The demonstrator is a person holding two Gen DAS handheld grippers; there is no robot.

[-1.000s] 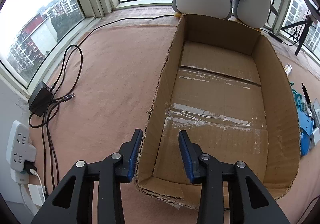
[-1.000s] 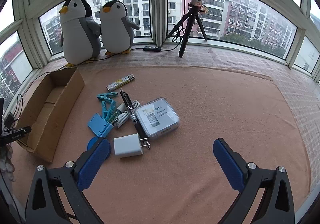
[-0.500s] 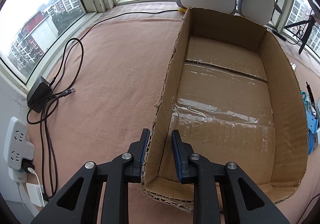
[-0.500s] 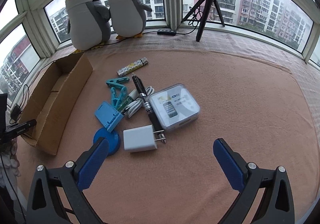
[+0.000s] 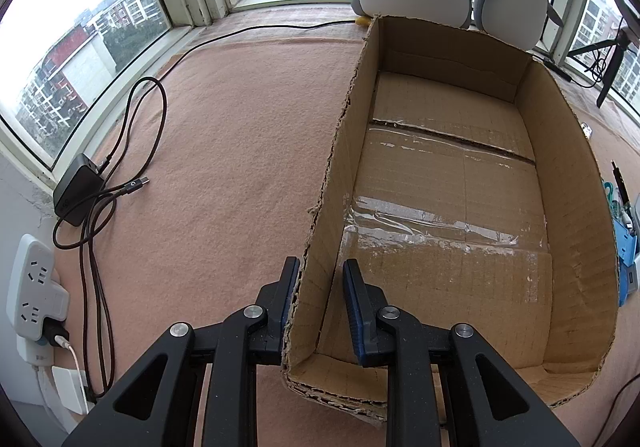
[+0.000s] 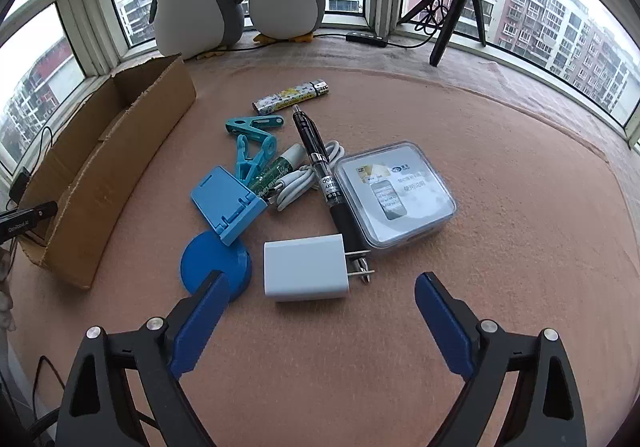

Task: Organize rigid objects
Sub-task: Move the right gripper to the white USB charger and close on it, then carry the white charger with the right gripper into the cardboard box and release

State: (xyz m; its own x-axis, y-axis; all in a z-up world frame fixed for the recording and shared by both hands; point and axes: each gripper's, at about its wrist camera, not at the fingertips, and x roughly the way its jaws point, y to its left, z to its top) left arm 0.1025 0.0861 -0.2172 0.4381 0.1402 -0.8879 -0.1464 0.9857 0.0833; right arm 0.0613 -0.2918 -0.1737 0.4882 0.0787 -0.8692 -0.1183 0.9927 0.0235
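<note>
The open brown cardboard box [image 5: 452, 183] sits on the pinkish felt mat [image 5: 224, 151] with nothing inside it; only its taped floor shows. The left gripper [image 5: 318, 287] straddles the box's near left wall, one blue pad outside and one inside. The outer pad touches the card, but a gap shows by the inner one, so I cannot tell whether the wall is truly pinched.

The right gripper [image 6: 316, 311] hangs with its jaws spread wide, holding nothing, just short of the pile of small things to the right of the box. Nearest it lies a white plastic wall charger with metal prongs [image 6: 306, 273], and touching that side of the pile is a round blue plastic disc [image 6: 208, 259] under the left pad. Behind them are a light blue folding phone stand [image 6: 224, 203], teal plastic clothes pegs [image 6: 252, 143], a small green-labelled tube [image 6: 276, 171], a coiled white cable [image 6: 304, 179], a black pen [image 6: 320, 167], a clear square plastic case with a printed card [image 6: 394, 193] and a patterned lighter [image 6: 290, 97] set slightly apart.

By my reckoning the sorting has hardly begun: nothing is boxed, and every piece remains to be moved. The charger looks the likeliest first pick.
</note>
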